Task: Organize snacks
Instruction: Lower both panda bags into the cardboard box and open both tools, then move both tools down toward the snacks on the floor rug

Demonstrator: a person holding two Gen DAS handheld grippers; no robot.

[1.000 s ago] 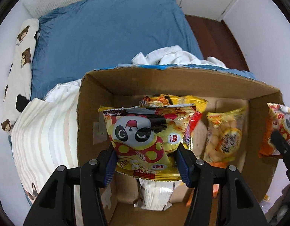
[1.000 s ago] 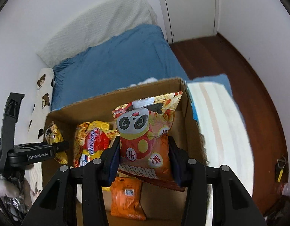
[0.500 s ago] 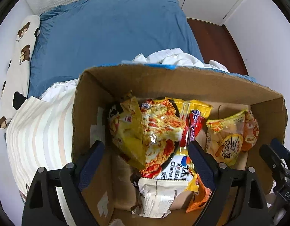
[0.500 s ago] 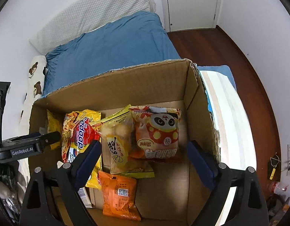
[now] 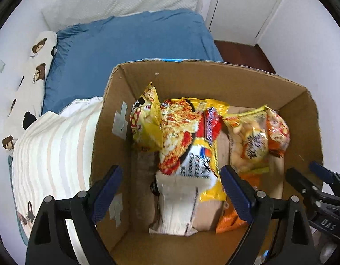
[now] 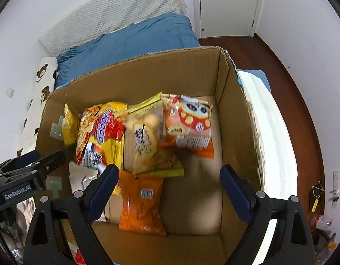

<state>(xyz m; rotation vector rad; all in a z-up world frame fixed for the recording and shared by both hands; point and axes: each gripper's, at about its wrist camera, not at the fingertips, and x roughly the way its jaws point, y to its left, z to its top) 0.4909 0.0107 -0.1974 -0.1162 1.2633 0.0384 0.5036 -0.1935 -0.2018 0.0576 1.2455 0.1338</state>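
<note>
Right wrist view showed the right gripper [image 6: 170, 190] gaping, empty, over the cardboard box [image 6: 233, 101]; the left gripper [image 5: 170, 190] likewise; best lift both clear before fetching more snacks.

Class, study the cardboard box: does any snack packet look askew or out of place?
Yes. The yellow panda packet stands on edge against the box's left wall, while the other packets lie flatter in a loose overlapping pile.

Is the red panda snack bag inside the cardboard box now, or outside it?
Inside. The red panda snack bag lies flat within the cardboard box, beside the other packets, with no gripper touching it.
</note>
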